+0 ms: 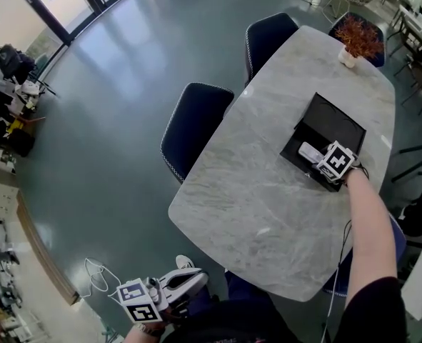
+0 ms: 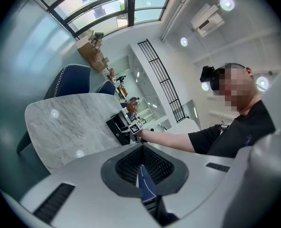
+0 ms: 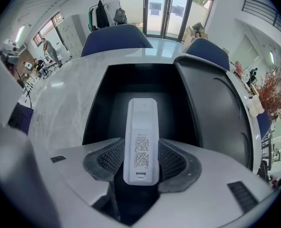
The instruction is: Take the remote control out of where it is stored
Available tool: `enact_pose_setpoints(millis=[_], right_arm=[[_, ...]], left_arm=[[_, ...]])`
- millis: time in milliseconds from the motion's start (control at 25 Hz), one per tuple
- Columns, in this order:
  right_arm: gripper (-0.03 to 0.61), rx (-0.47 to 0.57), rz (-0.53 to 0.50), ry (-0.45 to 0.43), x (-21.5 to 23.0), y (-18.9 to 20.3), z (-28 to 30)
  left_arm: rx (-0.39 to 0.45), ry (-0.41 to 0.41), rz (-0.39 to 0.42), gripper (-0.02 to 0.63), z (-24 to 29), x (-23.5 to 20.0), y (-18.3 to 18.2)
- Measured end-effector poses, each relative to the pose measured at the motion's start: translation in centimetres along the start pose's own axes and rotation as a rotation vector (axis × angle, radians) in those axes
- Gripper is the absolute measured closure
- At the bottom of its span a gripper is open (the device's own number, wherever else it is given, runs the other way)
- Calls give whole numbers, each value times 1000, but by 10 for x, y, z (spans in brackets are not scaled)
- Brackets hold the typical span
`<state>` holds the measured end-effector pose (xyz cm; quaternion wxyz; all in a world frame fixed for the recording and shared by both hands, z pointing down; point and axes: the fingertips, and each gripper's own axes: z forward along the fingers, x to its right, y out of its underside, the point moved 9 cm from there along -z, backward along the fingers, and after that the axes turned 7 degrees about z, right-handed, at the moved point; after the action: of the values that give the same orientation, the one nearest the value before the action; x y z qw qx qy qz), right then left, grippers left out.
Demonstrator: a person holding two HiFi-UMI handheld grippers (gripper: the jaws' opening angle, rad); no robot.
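Note:
A white remote control [image 3: 141,139] lies back side up, its label showing, between the jaws of my right gripper [image 3: 141,167], which is shut on it. Gripper and remote are over the open black storage box [image 3: 130,87], whose lid [image 3: 211,108] leans open to the right. In the head view the right gripper [image 1: 323,164] sits at the box [image 1: 332,123] on the marble table [image 1: 268,191], and the remote [image 1: 310,151] shows as a pale shape. My left gripper [image 1: 169,289] hangs low beside the person's body, off the table, jaws closed with nothing in them.
A small potted plant with red-brown twigs [image 1: 355,41] stands at the table's far end. Dark blue chairs [image 1: 193,127] line the table's left side. Grey floor lies to the left, with clutter [image 1: 11,70] along the window wall.

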<state>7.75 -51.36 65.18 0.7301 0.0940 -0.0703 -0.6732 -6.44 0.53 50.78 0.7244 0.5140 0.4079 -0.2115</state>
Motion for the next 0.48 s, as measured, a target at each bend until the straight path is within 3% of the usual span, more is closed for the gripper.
enact_pose_setpoints(millis=[320, 480], right_arm=[[362, 35, 12, 34, 1, 0, -10], [362, 93, 68, 13, 1, 0, -25]], left_arm=[[-14, 12, -6, 606, 1, -3, -5], [-15, 30, -7, 606, 1, -5, -7]])
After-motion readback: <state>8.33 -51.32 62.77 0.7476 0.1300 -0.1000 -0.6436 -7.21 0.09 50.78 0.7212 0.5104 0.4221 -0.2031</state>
